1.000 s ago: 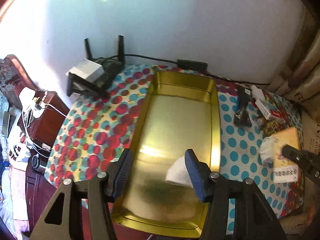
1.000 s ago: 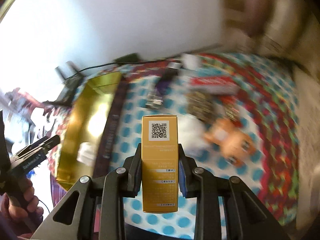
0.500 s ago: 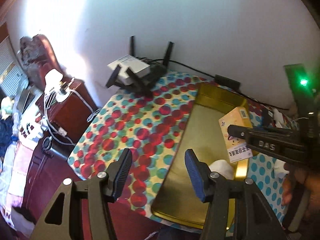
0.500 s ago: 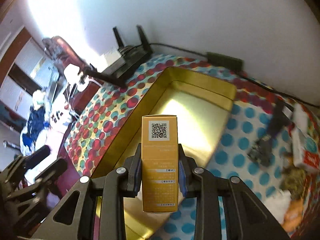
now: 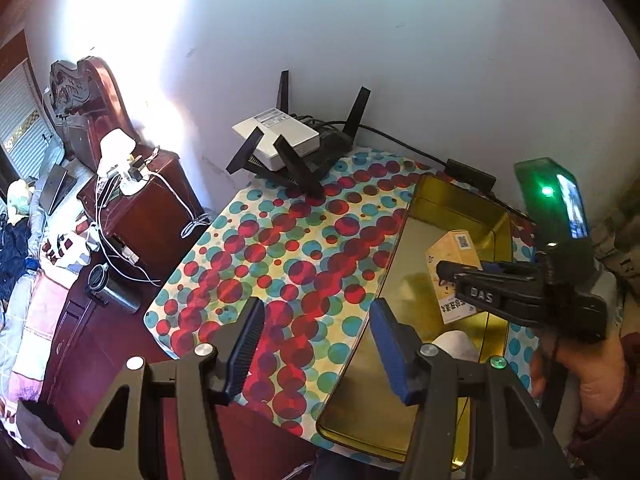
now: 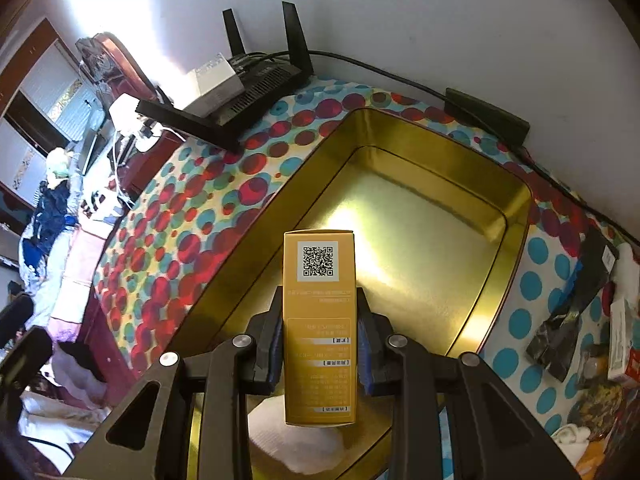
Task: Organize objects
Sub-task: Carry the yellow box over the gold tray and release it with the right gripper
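My right gripper (image 6: 319, 340) is shut on a yellow box (image 6: 319, 320) with a QR code and holds it above the gold tray (image 6: 516, 216). A white crumpled wad (image 6: 292, 440) lies in the tray's near end below the box. In the left wrist view the right gripper (image 5: 444, 276) holds the yellow box (image 5: 452, 252) over the gold tray (image 5: 400, 248), and the white wad (image 5: 456, 344) lies below it. My left gripper (image 5: 316, 340) is open and empty, over the dotted tablecloth (image 5: 280, 256) left of the tray.
A black router with a white box on it (image 5: 296, 148) stands at the table's back left. A black adapter (image 6: 484, 116) and its cable lie behind the tray. Several small items (image 6: 580, 320) lie right of the tray. A wooden nightstand (image 5: 140, 204) stands left of the table.
My right gripper carried the yellow box from the table's right side to over the tray. My left gripper moved left, off the tray, over the tablecloth.
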